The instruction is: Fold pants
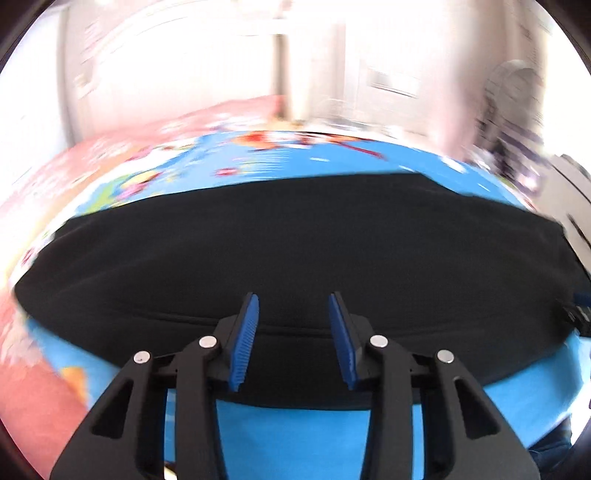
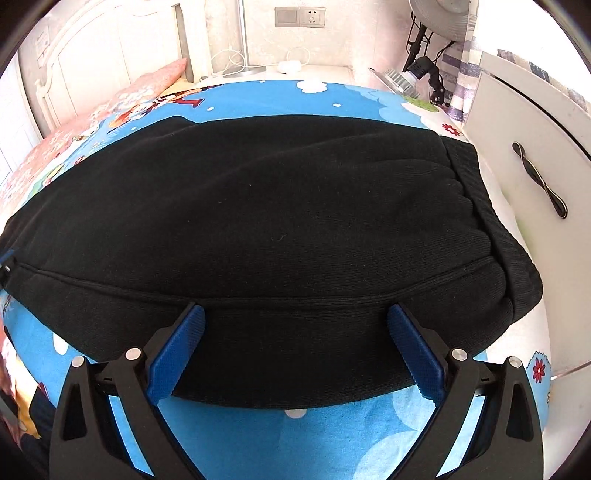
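Note:
Black pants (image 2: 266,206) lie flat across the blue cartoon-print bed sheet (image 2: 332,428), folded lengthwise, with the ribbed waistband (image 2: 491,221) at the right end. They also show in the left wrist view (image 1: 295,251), which is blurred. My right gripper (image 2: 295,310) is open wide, its blue pads over the near edge of the pants close to the waistband. My left gripper (image 1: 293,301) is open, narrower, above the near edge further left. Neither holds cloth.
A white cabinet with a dark handle (image 2: 539,181) stands against the bed's right side. A fan and lamp (image 2: 439,22) stand behind it. A pink pillow (image 2: 147,85) and white headboard (image 2: 92,48) lie at the far left. The wall has a socket (image 2: 312,16).

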Demonstrator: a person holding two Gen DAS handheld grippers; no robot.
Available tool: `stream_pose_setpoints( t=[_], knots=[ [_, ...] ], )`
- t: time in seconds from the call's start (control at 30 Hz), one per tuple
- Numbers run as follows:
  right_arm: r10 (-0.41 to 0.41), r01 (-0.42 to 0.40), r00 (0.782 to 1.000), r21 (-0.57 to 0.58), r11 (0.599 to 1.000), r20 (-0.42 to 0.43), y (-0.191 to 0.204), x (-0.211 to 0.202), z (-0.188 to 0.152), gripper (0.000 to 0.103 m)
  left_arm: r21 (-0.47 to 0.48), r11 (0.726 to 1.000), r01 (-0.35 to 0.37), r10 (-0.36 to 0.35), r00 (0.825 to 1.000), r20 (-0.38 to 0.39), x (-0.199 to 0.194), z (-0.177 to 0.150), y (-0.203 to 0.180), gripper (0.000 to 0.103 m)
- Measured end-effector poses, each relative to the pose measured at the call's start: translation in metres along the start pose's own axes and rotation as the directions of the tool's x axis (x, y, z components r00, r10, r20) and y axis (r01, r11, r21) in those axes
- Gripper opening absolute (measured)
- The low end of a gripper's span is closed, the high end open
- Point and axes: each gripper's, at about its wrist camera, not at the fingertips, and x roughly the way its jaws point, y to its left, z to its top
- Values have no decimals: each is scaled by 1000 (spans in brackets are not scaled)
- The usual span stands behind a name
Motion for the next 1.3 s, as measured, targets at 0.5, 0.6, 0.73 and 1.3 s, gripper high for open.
stream_pose_setpoints(
  t=[0.5, 0.6, 0.73, 1.3],
  knots=[
    [104, -91, 991, -139, 986, 84, 64, -22, 61, 96, -563, 817, -122, 179, 983, 47, -21, -16, 241, 41],
    [191, -168, 976, -206, 964, 101, 106, -19, 85, 96, -673, 721, -166, 239, 971, 16, -34, -26, 286, 54],
    [261, -221, 960, -301, 928, 99, 169, 1, 107, 96, -676, 723, -144, 192, 981, -3, -28, -22, 308, 58],
    [174, -170, 985, -323, 931, -15, 247, 86, 110, 96, -520, 785, -336, 316, 940, -131, 7, -7, 312, 38]
  ],
)
